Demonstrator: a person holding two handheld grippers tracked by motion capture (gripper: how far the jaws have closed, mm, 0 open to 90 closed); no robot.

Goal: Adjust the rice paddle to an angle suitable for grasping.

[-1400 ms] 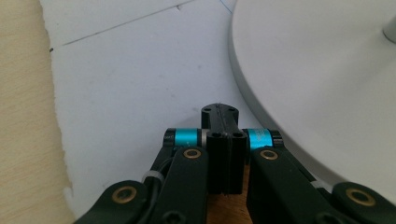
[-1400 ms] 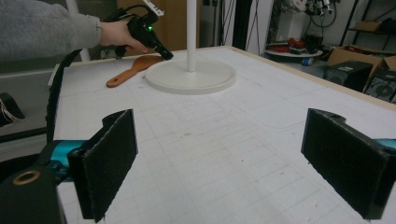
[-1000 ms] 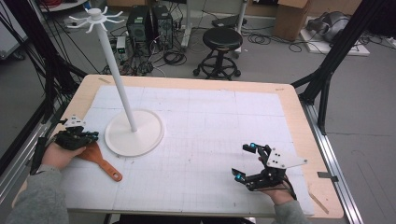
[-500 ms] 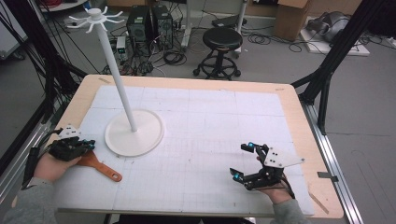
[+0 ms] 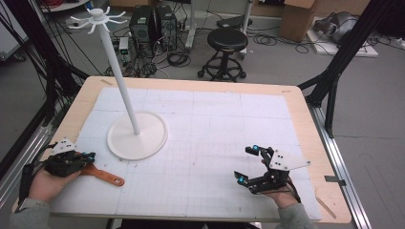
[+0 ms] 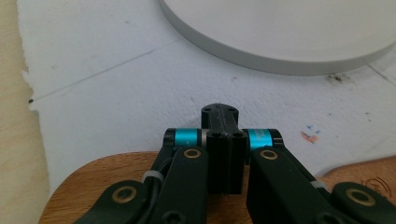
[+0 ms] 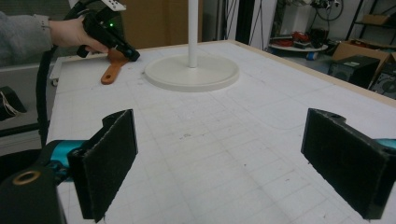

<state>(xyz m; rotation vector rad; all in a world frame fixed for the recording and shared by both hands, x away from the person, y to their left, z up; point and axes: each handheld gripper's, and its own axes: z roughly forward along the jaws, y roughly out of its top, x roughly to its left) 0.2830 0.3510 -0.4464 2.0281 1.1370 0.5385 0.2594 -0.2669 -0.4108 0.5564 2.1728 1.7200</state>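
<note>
A wooden spatula (image 5: 102, 175) lies flat on the white mat near the table's front left, its handle end pointing right. My left gripper (image 5: 88, 156) hovers over its broad end with jaws shut together and nothing between them; in the left gripper view the closed tips (image 6: 219, 112) sit above the wood (image 6: 93, 186). My right gripper (image 5: 246, 163) rests near the front right, jaws wide open with bare mat between them (image 7: 229, 163). The right gripper view also has the left gripper (image 7: 130, 55) and the spatula (image 7: 111, 70) far off.
A white hanger stand with a round base (image 5: 137, 136) and a tall pole (image 5: 119, 81) stands at the left middle, just beyond the spatula. Its base rim (image 6: 280, 56) lies close ahead of the left jaws. A stool (image 5: 228, 40) and boxes are past the table.
My left hand has slid toward the near left edge, keeping its jaws shut. The spatula and my right gripper have stayed where they were.
</note>
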